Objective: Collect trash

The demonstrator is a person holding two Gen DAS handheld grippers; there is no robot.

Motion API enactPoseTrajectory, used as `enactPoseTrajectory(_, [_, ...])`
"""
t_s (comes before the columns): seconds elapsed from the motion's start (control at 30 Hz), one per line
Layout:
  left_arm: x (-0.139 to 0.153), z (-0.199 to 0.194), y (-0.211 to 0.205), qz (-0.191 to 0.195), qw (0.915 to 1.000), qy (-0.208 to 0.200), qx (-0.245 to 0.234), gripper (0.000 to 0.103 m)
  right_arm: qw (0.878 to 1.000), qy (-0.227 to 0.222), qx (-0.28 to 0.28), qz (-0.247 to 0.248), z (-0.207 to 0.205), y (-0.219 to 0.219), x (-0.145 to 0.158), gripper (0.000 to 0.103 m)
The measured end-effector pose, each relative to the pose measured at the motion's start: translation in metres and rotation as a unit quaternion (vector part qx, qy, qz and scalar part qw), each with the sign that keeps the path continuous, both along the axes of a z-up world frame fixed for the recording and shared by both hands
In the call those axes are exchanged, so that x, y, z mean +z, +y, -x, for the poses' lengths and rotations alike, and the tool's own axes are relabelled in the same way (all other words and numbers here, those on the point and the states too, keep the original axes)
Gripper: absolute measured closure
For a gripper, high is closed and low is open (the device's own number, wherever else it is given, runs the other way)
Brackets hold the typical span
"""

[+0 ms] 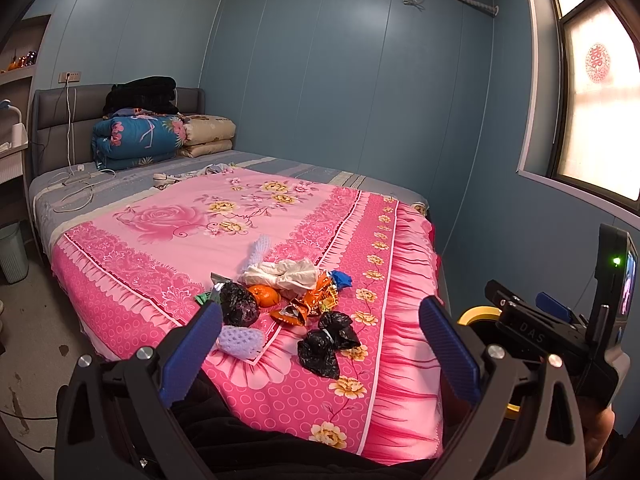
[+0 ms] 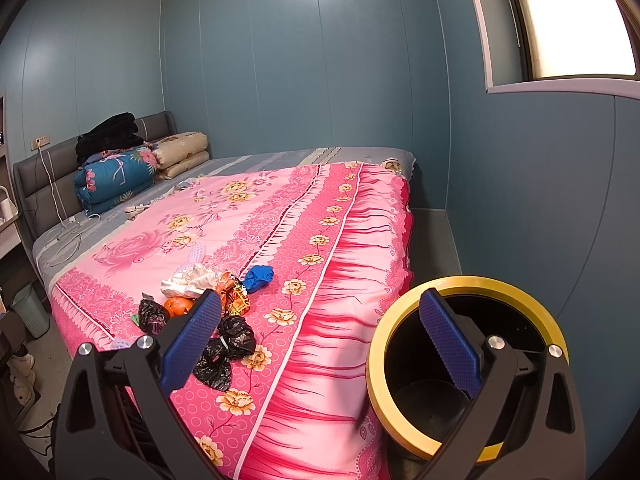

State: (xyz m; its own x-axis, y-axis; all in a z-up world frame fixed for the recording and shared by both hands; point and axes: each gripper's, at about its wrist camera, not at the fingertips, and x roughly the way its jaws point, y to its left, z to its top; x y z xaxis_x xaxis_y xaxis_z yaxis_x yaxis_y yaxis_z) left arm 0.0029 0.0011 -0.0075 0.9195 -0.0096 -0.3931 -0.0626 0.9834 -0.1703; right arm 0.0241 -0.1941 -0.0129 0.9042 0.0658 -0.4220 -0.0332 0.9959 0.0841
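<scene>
1. Both grippers hang apart and empty: your left gripper (image 1: 320,344) is spread wide over the near end of the bed, and your right gripper (image 2: 320,344) is just as wide, its right finger (image 2: 450,344) in front of the mouth of the black round bin with yellow rim (image 2: 460,286), not clamped on it.
2. The trash sits in one loose pile on the pink floral bedspread (image 1: 168,216), near the foot: crumpled white tissue wad (image 1: 282,272), round orange fruit (image 1: 263,295), shiny orange-gold foil wrappers (image 1: 316,300), blue crumpled glove-like piece (image 1: 341,279), knotted black plastic bags (image 1: 328,342), a second black bag ball (image 1: 238,304), and lilac foam fruit net (image 1: 240,340) nearest you.
3. The bin is right of the bed, below mattress level. Nothing is in it as far as the right wrist view shows.
4. Risk: the sheet is soft, so if you pinch low you'll likely grab cloth w/ the trash and drag the whole pile.
5. Risk: the fruit looks likely to roll off the near edge if nudged, so take it early or go around it.
6. Risk: foil and bags are slippery and light and may drop btwn bed and bin, so carry them fully over the rim before you let go.
7. Risk: the tissue may tear or shed bits, so grip it mid-wad.
</scene>
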Motion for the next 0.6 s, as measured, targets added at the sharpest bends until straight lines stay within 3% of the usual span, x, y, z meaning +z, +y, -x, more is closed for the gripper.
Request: enactPoseTrajectory(0.6, [-0.0044,0.0016,-0.0006,0.002,1.0000,0.002,0.000,0.008,1.000,0.002,-0.001,0.000,-0.0003,-0.0004,-0.0017,0.008])
